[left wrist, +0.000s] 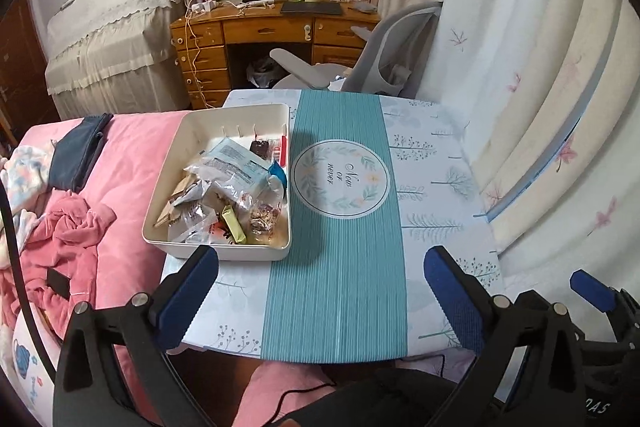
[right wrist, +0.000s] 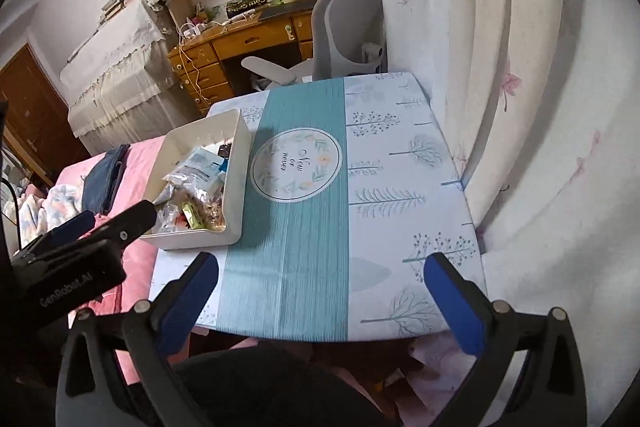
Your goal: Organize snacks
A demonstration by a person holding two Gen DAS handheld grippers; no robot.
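Note:
A cream plastic bin (left wrist: pixel 188 131) (right wrist: pixel 240 151) stands at the left edge of the small table (left wrist: pixel 440 163) (right wrist: pixel 392 155). It holds several wrapped snacks (left wrist: pixel 228 187) (right wrist: pixel 196 187): clear bags, a pale blue packet, a yellow-green bar. My left gripper (left wrist: pixel 320 291) hangs open over the table's near edge, below the bin, with nothing between its blue pads. My right gripper (right wrist: pixel 322 295) is open too, over the near edge further right, and holds nothing. The left gripper's body (right wrist: pixel 76 259) shows at the left of the right wrist view, and the right gripper's finger (left wrist: pixel 592 291) at the right of the left wrist view.
A teal runner with a round floral print (left wrist: pixel 340 179) (right wrist: pixel 298 165) crosses the tabletop. A bed with pink bedding (left wrist: pixel 120 179) touches the table's left side. Curtains (left wrist: pixel 540 67) hang close on the right. A grey chair (left wrist: pixel 384 55) and a wooden desk (left wrist: pixel 260 27) stand behind.

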